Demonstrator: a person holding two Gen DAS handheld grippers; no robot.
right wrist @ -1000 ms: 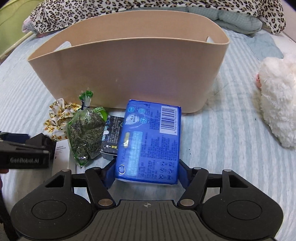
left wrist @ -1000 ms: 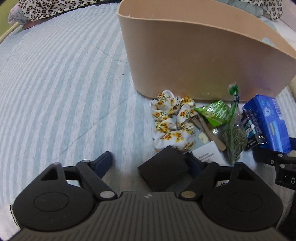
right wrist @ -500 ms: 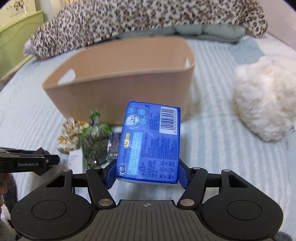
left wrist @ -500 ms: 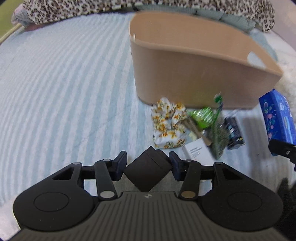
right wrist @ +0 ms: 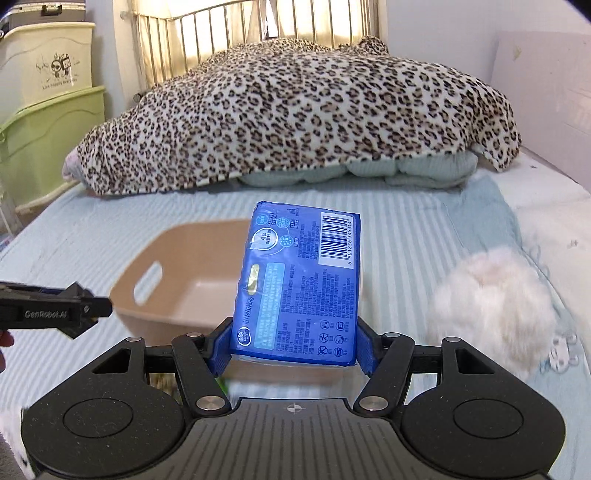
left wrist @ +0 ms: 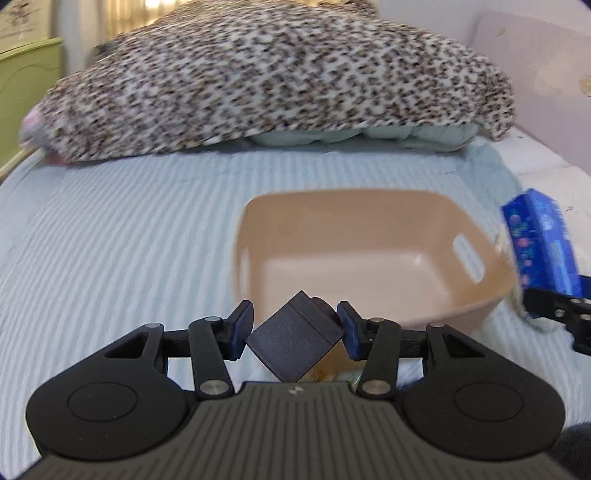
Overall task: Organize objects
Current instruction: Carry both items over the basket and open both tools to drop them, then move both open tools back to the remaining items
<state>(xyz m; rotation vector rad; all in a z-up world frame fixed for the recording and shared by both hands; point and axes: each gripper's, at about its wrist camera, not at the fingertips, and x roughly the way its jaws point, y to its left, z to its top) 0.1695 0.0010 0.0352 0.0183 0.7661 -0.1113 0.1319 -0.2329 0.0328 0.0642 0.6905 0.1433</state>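
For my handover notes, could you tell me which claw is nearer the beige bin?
Left. The left claw holds the black box at the beige bin's near rim; the right claw sits beside it.

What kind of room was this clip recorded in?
Most likely a bedroom: the work surface is a bed with a striped light-blue sheet, a leopard-print blanket heaped at its head, and a metal bed rail behind it. Stacked plastic storage bins stand alongside.

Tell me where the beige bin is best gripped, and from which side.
Grip the bin at its thin upright rim beside the handle slot, coming from above, one finger inside the wall and one outside. The body is too wide to span. Both grippers are full now, though.
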